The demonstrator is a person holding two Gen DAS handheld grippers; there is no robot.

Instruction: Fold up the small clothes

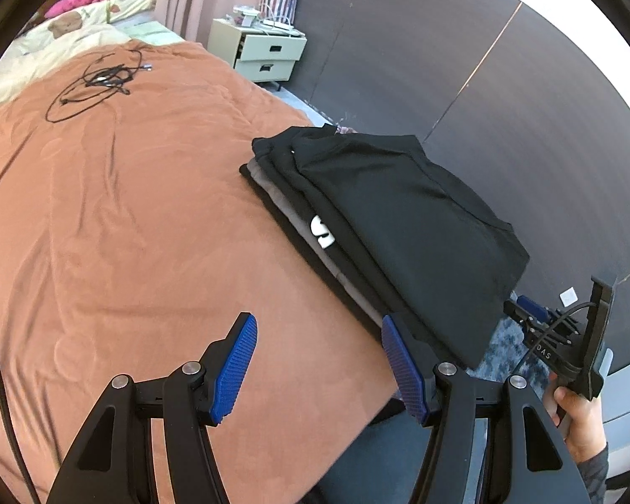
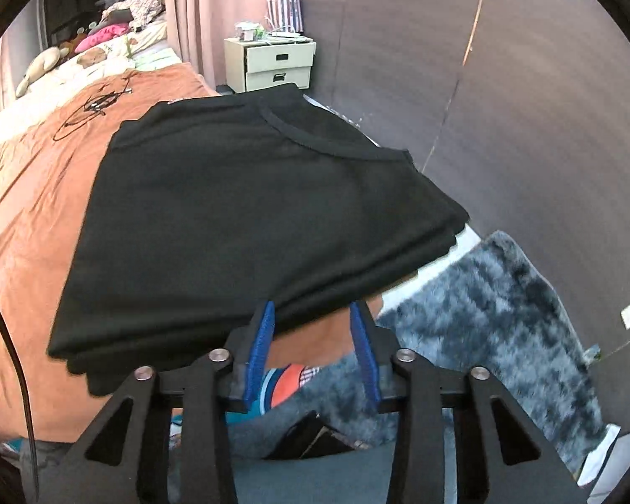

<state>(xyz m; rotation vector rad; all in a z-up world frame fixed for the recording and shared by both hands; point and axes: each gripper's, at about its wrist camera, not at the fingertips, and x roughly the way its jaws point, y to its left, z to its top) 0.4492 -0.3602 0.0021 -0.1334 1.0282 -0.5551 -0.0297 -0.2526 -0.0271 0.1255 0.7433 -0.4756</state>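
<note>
A stack of folded clothes (image 1: 357, 218) lies at the right edge of the bed's orange blanket (image 1: 126, 210). A folded black T-shirt (image 1: 411, 210) is on top, over black and grey garments, one with a white print (image 1: 321, 231). My left gripper (image 1: 319, 357) is open and empty, at the stack's near edge. My right gripper (image 2: 311, 336) is open, its blue pads at the near edge of the black T-shirt (image 2: 252, 218) and gripping nothing. The right gripper also shows in the left wrist view (image 1: 525, 315), beside the stack.
A tangle of black cable (image 1: 96, 84) lies on the far part of the blanket. A cream nightstand (image 1: 269, 54) stands by the dark wall. A grey shaggy rug (image 2: 504, 315) covers the floor beside the bed. Pillows and soft toys (image 2: 84, 50) lie at the bed's head.
</note>
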